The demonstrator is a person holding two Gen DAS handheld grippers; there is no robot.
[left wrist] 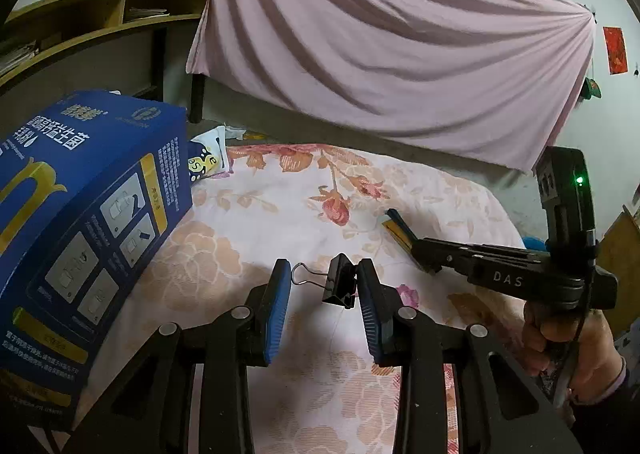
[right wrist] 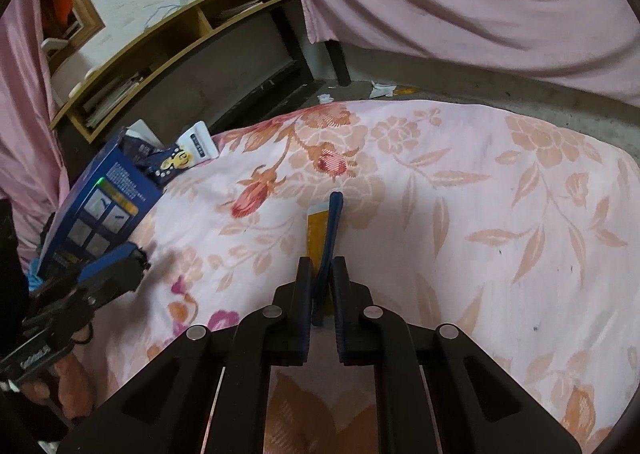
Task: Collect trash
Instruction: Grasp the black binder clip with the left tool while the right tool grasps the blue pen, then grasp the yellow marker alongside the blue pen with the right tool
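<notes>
On a floral bedspread, a person working two handheld grippers is gathering litter for a blue carton standing at the sheet's 9 o'clock edge, with crumpled packets showing at its open top.

The right gripper is pinching a flat blue-and-yellow wrapper, its fingers drawn almost together around the near end. The wrapper is lying at the middle of the bed, its long axis running from the gripper toward 12 o'clock in the right wrist view, the free end pointing away toward the draped pink cloth. It is looking thin, light and floppy, likely slick foil or card, so a grip on the near end, well down between the pads, should be serving best; a hold at the very edge could be letting it slide out or droop.

The left gripper is standing wide, holding nothing, with a black binder clip lying between its fingertips, close against the right-hand pad; whether they touch cannot be told. The clip's wire handle is pointing toward 9 o'clock. Small, stiff and springy, it should be gripping best across its folded steel body, not the wire loop.
</notes>
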